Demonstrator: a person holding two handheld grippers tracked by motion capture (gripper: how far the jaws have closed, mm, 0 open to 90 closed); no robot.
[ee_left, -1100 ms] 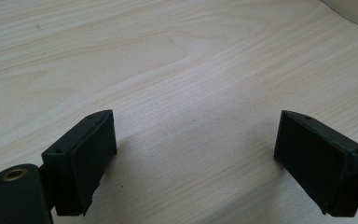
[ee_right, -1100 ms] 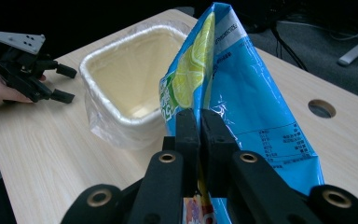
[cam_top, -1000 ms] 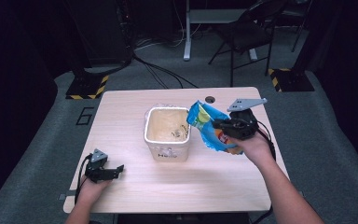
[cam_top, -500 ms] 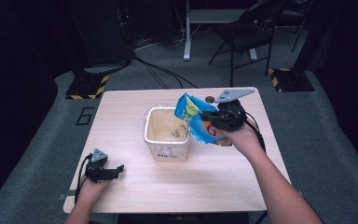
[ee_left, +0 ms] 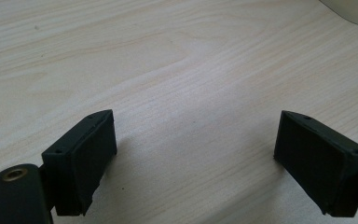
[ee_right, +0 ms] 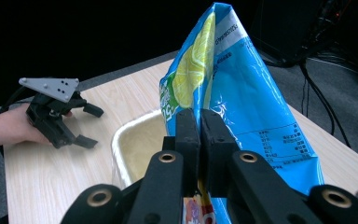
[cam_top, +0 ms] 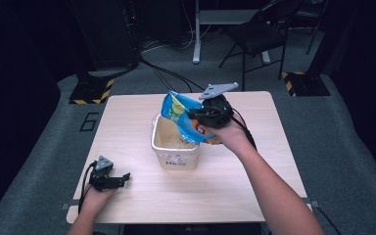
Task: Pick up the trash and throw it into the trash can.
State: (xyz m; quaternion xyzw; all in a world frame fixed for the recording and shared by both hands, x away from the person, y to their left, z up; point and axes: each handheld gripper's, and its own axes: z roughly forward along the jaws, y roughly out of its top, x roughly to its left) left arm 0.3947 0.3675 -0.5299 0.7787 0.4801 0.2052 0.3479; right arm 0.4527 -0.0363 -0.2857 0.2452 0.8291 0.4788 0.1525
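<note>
A blue snack bag [cam_top: 180,113] with a yellow lemon print hangs tilted over the right side of a cream plastic tub [cam_top: 175,155] at the table's middle. My right gripper [cam_top: 194,116] is shut on the bag [ee_right: 242,102], its jaws pressed together on the foil [ee_right: 199,128]. The tub's rim [ee_right: 121,140] lies just below and beyond the bag in the right gripper view. My left gripper [cam_top: 121,177] rests open near the table's front left corner, its jaws wide apart over bare wood [ee_left: 193,140]. In the right gripper view, the left gripper [ee_right: 87,126] stands far off at the left.
The light wooden table [cam_top: 254,186] has dark floor on all sides. A chair [cam_top: 259,34] and cables [cam_top: 166,73] lie beyond the far edge. The tub's corner [ee_left: 354,11] peeks in at the top right of the left gripper view.
My right gripper has carried the bag leftward, from beside the tub's right side to over the tub, and tipped it. The left gripper has stayed put.
</note>
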